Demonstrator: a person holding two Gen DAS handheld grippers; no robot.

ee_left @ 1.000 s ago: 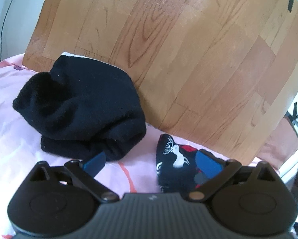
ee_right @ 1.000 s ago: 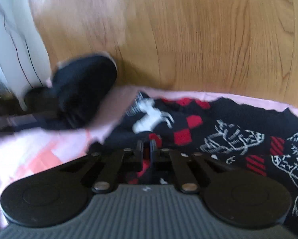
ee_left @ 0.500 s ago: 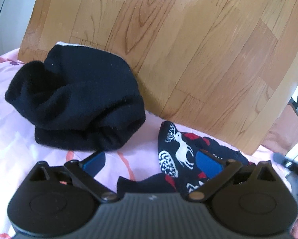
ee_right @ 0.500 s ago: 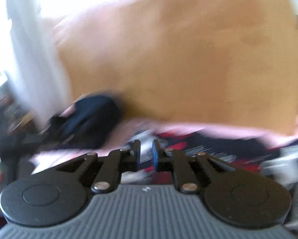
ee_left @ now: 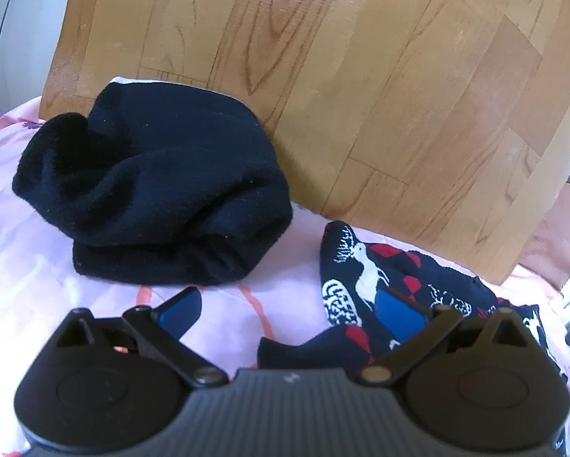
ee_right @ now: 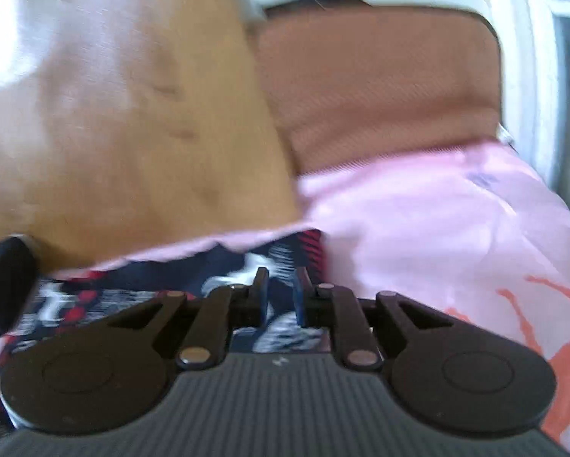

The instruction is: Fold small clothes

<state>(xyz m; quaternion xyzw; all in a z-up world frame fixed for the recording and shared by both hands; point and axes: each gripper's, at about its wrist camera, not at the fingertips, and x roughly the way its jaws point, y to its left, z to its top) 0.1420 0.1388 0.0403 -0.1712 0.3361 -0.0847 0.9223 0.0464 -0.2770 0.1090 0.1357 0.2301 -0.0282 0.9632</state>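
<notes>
Mid-fold: patterned sweater (ee_left: 364,289) on the bed (ee_left: 26,266).
Left claw (ee_left: 288,312) spread, right claw (ee_right: 279,293) nearly closed, empty; a loose sleeve may bunch.

Daylight everywhere, pretty bright and soft. The left wrist view is sharp: wood grain on the board (ee_left: 361,95) reads clearly, the pink sheet (ee_left: 26,266) blows out to near white at the left, and the black bundle (ee_left: 159,198) is so dark its folds barely show. It throws only a faint shadow.

The right wrist view is smeared with motion blur. The board (ee_right: 132,133) there has a big white glare patch at upper left, the patterned cloth (ee_right: 132,293) is streaky, and the window (ee_right: 566,7) is washed out. Fisheye bends the edges and darkens the corners in both.
</notes>
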